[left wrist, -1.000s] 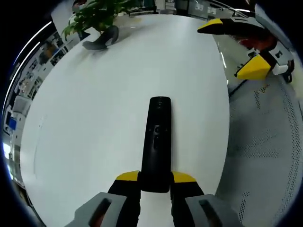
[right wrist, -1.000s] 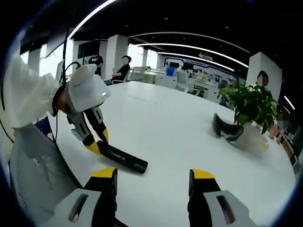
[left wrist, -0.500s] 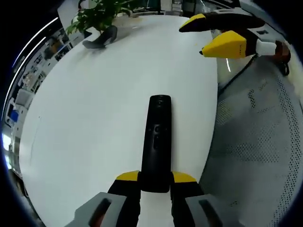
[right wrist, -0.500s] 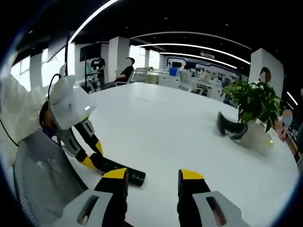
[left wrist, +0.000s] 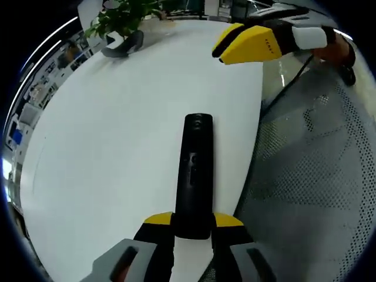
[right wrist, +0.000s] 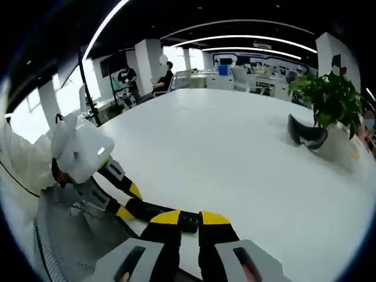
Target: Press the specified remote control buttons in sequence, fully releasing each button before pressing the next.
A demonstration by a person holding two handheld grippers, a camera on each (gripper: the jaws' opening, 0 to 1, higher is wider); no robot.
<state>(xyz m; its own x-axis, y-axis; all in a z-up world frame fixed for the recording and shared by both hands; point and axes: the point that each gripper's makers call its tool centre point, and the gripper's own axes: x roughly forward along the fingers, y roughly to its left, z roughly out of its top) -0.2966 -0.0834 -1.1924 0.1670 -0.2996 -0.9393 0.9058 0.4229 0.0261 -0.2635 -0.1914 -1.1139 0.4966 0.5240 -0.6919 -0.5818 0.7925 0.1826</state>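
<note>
one remote (left wrist: pixel 194 170) | left tongs (left wrist: pixel 193 220) pinching it | right tongs (right wrist: pixel 190 218) pressed together (one plant (right wrist: pixel 332 100))

I saw: remote (left wrist: pixel 193 176) black | table (left wrist: pixel 106 129) white | my gripper tips (right wrist: pixel 215 218) yellow | plant (right wrist: pixel 332 97) green

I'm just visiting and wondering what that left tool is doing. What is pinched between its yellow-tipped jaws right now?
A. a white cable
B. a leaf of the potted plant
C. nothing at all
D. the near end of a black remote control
D: in the left gripper view, the left gripper has its jaws closed on the near end of the black remote control, which lies on the white table.
</note>
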